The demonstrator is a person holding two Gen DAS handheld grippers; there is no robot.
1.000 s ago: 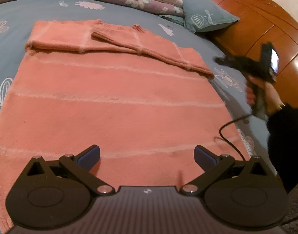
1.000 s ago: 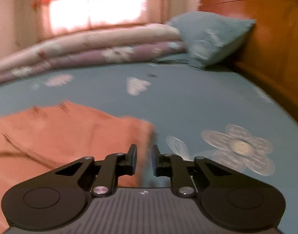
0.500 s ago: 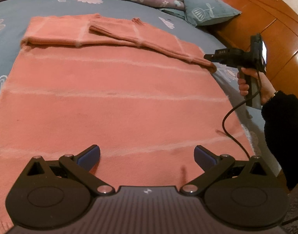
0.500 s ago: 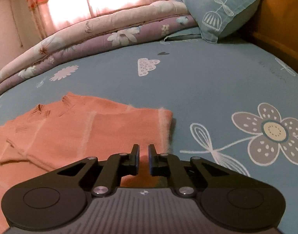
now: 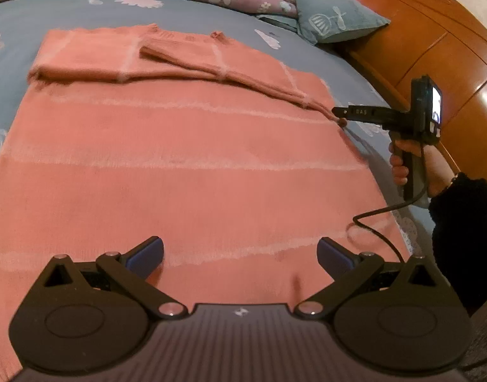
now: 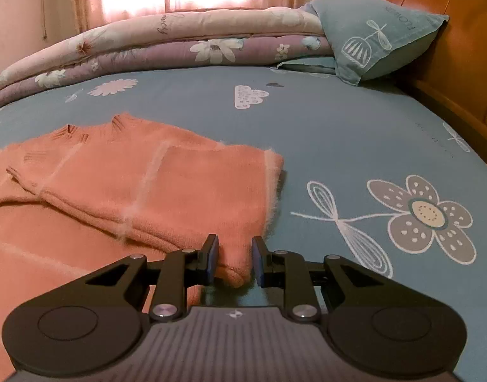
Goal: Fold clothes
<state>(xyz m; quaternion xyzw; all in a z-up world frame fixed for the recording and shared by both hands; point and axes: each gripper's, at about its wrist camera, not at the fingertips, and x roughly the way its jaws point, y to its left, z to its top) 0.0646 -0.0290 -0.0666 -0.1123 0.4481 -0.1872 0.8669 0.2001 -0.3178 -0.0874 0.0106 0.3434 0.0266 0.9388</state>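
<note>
Blue flowered bedsheet (image 6: 355, 133) fills both views, with a rolled quilt (image 6: 179, 44) and pillow (image 6: 377, 35) at the far side by the wooden headboard (image 5: 434, 47). My orange sweater (image 5: 179, 165) lies flat across the near bed, sleeves folded over its far edge. Half a second ago my right gripper (image 6: 232, 261) was nearly shut just short of the cloth; now its fingers have parted a little and stand either side of the sweater's near right folded corner (image 6: 234, 264), not yet clamped. I judge the grab for the next fold is about to happen. My left gripper (image 5: 240, 254) hovers wide open over the near hem, holding nothing
</note>
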